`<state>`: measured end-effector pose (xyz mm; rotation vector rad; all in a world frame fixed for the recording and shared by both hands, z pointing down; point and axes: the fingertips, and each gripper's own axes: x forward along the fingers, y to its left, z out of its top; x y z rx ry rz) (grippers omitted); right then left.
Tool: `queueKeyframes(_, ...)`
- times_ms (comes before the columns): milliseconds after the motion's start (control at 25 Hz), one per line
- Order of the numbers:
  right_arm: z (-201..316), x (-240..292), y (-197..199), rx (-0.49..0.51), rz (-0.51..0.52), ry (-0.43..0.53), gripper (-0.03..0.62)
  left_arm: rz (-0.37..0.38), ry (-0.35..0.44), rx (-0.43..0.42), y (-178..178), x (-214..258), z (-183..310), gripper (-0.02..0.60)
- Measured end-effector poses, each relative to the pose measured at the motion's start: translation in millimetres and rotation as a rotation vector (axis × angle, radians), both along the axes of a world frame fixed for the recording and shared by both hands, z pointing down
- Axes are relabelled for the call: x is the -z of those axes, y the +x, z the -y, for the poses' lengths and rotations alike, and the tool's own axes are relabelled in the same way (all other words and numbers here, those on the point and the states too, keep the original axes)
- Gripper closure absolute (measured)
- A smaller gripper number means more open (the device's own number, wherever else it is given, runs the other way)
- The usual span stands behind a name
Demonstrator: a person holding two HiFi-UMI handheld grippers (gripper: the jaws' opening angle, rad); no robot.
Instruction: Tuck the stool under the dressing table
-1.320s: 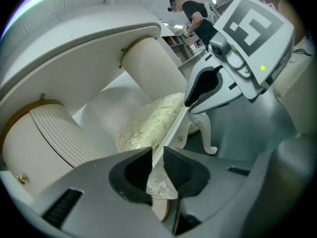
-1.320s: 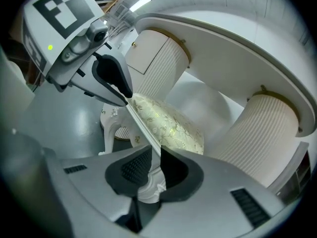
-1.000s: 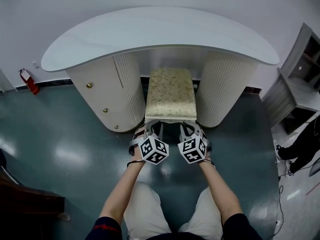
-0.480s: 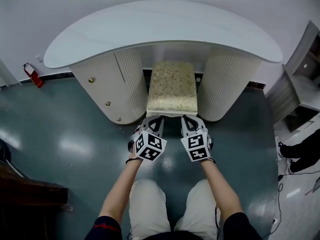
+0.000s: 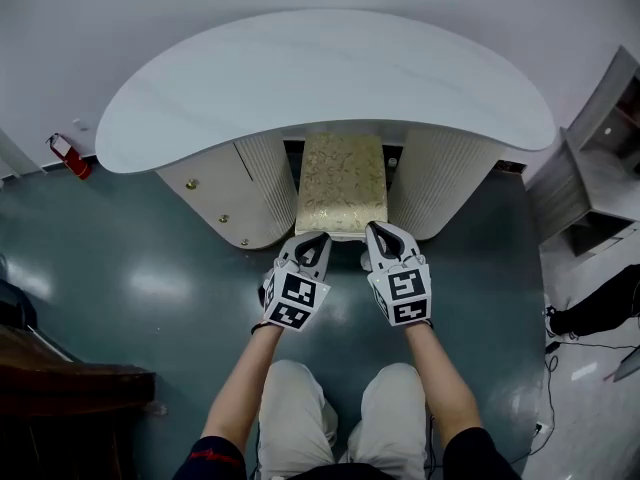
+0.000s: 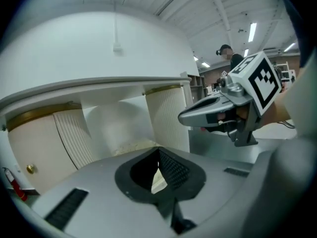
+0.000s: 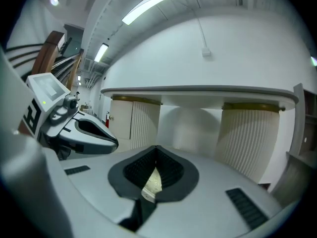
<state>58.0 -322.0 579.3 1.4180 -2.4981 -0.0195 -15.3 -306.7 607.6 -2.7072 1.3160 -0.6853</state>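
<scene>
The stool (image 5: 342, 183) has a gold patterned cushion and stands between the two fluted pedestals of the dressing table (image 5: 330, 73), its far part under the white curved top. My left gripper (image 5: 316, 240) and right gripper (image 5: 378, 232) hover side by side just in front of the stool's near edge, apart from it. Both are shut with nothing between the jaws. In the left gripper view the shut left gripper (image 6: 158, 150) faces the table top (image 6: 99, 86), with the right gripper (image 6: 218, 111) beside it. In the right gripper view the right gripper (image 7: 156, 148) is shut and the left gripper (image 7: 84, 131) shows at left.
A red fire extinguisher (image 5: 72, 156) stands by the wall at left. Grey shelving (image 5: 590, 183) is close to the table's right end. Dark wooden furniture (image 5: 60, 398) sits at lower left. Cables and a person's dark shoe (image 5: 590, 313) lie at right on the glossy floor.
Both grippers have lifted up from the stool's front edge and turned a little. The stool stays between the pedestals.
</scene>
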Motion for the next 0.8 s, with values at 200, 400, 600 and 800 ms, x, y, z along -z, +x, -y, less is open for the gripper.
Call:
queueKeyframes(200,-8,58,-4,0.017,0.033,-0.014,0.577,-0.088,-0.030,-0.064,8,69,-10,0.565)
queueKeyframes(400,-13,124,-5,0.023,0.063,-0.006,0.577,-0.148,-0.031,-0.060,8,139,-11,0.565)
queueKeyframes(600,-20,190,1,0.017,0.097,-0.020,0.577,-0.251,-0.048,-0.038,7,212,-15,0.565)
queueKeyframes(800,-34,255,-8,0.038,0.099,-0.028,0.577,-0.242,-0.046,-0.043,4,274,-24,0.565)
